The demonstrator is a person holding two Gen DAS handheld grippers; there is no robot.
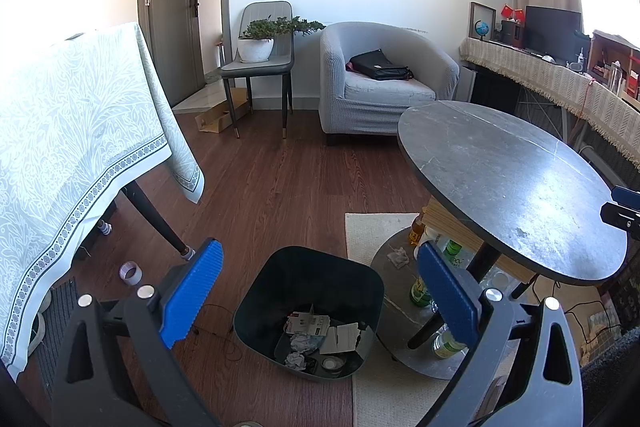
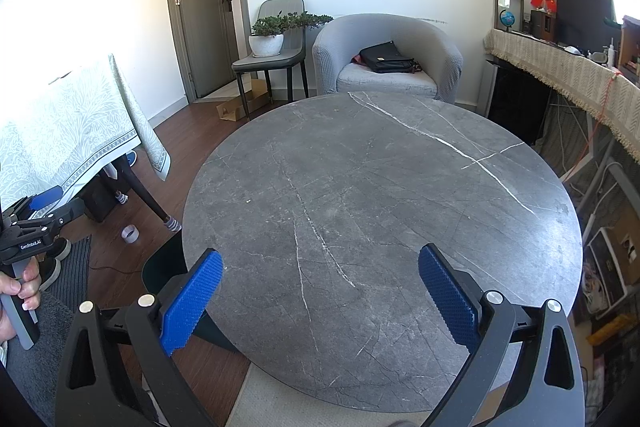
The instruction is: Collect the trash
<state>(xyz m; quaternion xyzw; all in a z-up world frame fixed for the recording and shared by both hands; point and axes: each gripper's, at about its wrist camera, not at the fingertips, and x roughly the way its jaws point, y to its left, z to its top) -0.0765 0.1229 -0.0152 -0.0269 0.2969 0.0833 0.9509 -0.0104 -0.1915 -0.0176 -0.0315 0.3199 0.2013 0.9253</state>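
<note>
A dark trash bin (image 1: 308,283) stands on the wood floor beside the round table (image 1: 512,187). Crumpled paper (image 1: 300,343), flat cards and a tape roll lie in its bottom. My left gripper (image 1: 320,287) hovers above the bin, open, nothing between its blue pads. A crumpled tissue (image 1: 398,257) lies on the table's lower shelf. A small tape roll (image 1: 131,273) sits on the floor by the cloth-covered table. My right gripper (image 2: 320,291) is open over the bare grey marble tabletop (image 2: 380,207). The left gripper's body, held by a hand (image 2: 20,291), shows at the left edge.
Bottles (image 1: 420,293) stand on the round table's lower shelf. A cloth-covered table (image 1: 72,147) is at left, an armchair (image 1: 384,83) with a black bag and a chair with a potted plant (image 1: 260,39) at the back. A cardboard box (image 1: 220,117) lies on the floor.
</note>
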